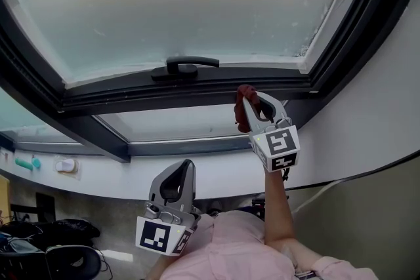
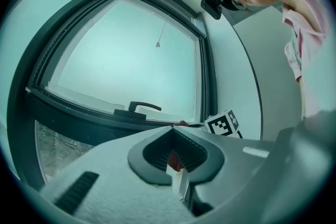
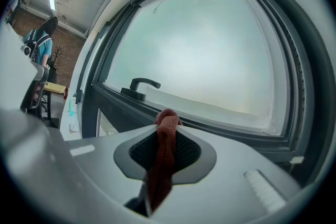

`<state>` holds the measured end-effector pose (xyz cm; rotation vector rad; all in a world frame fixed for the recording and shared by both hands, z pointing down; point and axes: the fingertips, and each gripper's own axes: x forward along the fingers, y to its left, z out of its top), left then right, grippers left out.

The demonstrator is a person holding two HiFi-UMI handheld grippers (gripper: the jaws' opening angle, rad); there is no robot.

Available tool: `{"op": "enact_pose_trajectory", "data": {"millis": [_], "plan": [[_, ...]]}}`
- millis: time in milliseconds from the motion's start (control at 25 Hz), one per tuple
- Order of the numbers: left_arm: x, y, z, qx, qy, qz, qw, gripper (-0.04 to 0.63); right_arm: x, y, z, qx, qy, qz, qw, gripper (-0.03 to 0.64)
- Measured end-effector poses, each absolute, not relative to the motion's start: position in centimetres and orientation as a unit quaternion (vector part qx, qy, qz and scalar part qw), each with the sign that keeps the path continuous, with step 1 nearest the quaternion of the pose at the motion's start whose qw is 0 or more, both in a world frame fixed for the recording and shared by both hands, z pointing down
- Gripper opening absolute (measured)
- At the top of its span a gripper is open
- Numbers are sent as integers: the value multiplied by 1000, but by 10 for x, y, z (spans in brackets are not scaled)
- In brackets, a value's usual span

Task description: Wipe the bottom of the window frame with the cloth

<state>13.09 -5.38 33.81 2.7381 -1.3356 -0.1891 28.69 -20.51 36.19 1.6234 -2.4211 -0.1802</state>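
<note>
Frosted glass fills the upper part of the head view, one large window pane [image 1: 197, 3] set in a dark window frame [image 1: 98, 98] whose bottom rail runs across the middle, with a single black handle [image 1: 186, 66] lying on it. We hold the right gripper [image 1: 248, 96] up at that bottom rail, towards its right end, and its jaws are pinched on the one cloth [image 1: 241, 109], a reddish-brown strip that bunches above the tips and hangs down between them. The bunched end sits right at the rail, though we cannot tell whether it touches. The left gripper [image 1: 188, 166] waits low and well apart from the frame, close to our chest, jaws drawn together on nothing we can name (a small reddish patch shows in the opening behind its tips, too small to identify). We judge the wiping step to be at its start or in mid-stroke at the right end. The next move seems to call for pressing the cloth onto the rail and drawing it left along it, keeping the grip firm so the strip does not slip out, and working round the handle. By our count: two grippers, one cloth, one handle, one frosted pane.
</note>
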Motion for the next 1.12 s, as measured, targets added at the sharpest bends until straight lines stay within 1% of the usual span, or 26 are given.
{"op": "enact_pose_trajectory", "data": {"millis": [1120], "plan": [[134,-56,342,898,-433,-63,45,0,332,-203,364,593,-796,-50,107,54]]}}
